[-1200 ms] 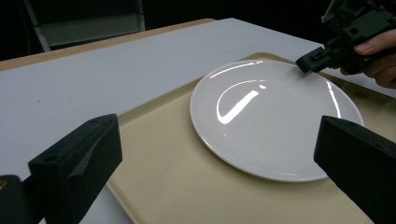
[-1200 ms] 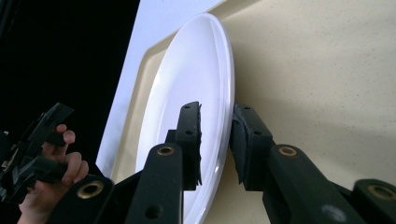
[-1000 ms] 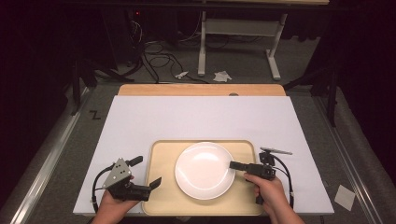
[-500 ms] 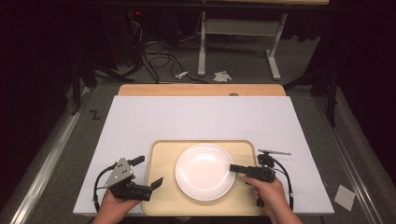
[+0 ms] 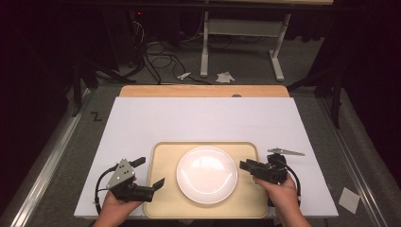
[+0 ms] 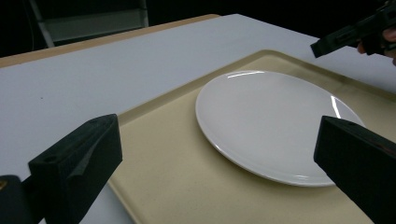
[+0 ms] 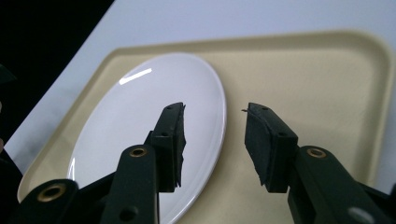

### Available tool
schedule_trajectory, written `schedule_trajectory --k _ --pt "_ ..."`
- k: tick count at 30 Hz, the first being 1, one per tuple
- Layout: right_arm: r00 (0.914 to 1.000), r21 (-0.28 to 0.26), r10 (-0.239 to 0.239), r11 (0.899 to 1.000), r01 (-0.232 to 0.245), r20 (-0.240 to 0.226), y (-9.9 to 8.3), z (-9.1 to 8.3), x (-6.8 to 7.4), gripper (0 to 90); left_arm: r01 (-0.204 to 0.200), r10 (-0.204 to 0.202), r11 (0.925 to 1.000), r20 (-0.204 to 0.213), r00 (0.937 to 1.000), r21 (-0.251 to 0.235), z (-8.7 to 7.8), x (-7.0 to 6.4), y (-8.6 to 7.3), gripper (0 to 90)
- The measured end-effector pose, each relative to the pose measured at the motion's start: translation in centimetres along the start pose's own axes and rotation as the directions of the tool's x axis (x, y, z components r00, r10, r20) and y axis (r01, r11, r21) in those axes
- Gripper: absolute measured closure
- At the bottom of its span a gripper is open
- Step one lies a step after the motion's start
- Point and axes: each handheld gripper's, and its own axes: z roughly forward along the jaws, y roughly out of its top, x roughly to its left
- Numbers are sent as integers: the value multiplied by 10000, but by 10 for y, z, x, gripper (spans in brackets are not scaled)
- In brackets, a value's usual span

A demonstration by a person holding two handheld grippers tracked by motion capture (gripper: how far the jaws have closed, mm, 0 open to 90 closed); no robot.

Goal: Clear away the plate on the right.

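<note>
Beige plastic forms the tray [image 5: 161,208], a shallow rectangle with rounded corners and a raised lip, lying at the near middle of the white-topped desk [image 5: 203,118]; a strip of bare wood runs along the desk's far edge. On the tray rests a single round white plate [image 5: 207,174], flat and glossy, with nothing on it; it sits roughly at the tray's centre, leaving bare beige all round it.

At the tray's left edge the left hand-held gripper [image 5: 149,172] is held by the person's left hand [image 5: 116,208]; its jaws are spread wide, one over the white desk and the other over the tray's rim, gripping nothing; its own view looks across the tray to the plate between the parted jaws. At the tray's right edge the right hand-held gripper [image 5: 246,165] is held in the right hand [image 5: 281,196]; its jaws are parted with a clear gap and pinch nothing; in its own view they stand just above the plate's near rim, one jaw over the white porcelain, the other over bare tray; whether either touches the plate I cannot tell.
</note>
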Motion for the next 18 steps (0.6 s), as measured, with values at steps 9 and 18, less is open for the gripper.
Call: schedule_trajectory --k 9,18 --pt "9894 -1143 -1111 9860 1216 939 6 -38 -4 472 207 -202 9997 -400 9990 117 1 4 -1 18" --pt "9465 -2415 -1994 9345 2616 2537 -12 -81 -22 109 248 -239 9996 -727 9971 121 3 2 -1 6"
